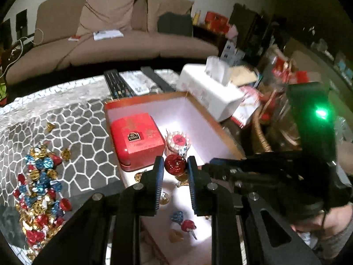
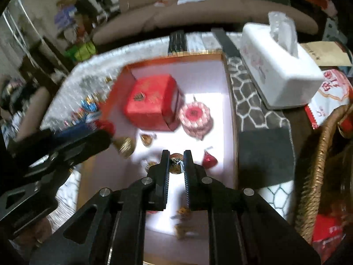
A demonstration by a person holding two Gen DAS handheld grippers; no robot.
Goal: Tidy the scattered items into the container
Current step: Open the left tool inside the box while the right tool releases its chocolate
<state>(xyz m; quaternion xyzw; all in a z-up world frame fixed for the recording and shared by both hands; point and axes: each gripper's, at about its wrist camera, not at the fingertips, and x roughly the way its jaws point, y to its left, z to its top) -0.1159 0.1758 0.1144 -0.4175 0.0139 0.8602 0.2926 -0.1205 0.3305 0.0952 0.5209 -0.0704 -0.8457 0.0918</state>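
Left wrist view: sofa [image 1: 110,33] at the back, patterned tablecloth [image 1: 83,119] below, and the orange-walled box [image 1: 136,101] dead ahead with a red tin [image 1: 135,141] and a round checked packet [image 1: 177,140] inside. Loose candies [image 1: 39,190] are heaped on the cloth, off to this gripper's left and outside the box. Left gripper [image 1: 174,167] is pinched tight on a red foil candy [image 1: 175,165], hanging over the box's near end, so the drop lies straight below. Right wrist view: right gripper [image 2: 176,163] is clamped narrow on a gold candy [image 2: 175,164], also over the white floor, a fallen red candy [image 2: 209,160] just to its right. Both look ready to let go; the left sits nearer the pile.
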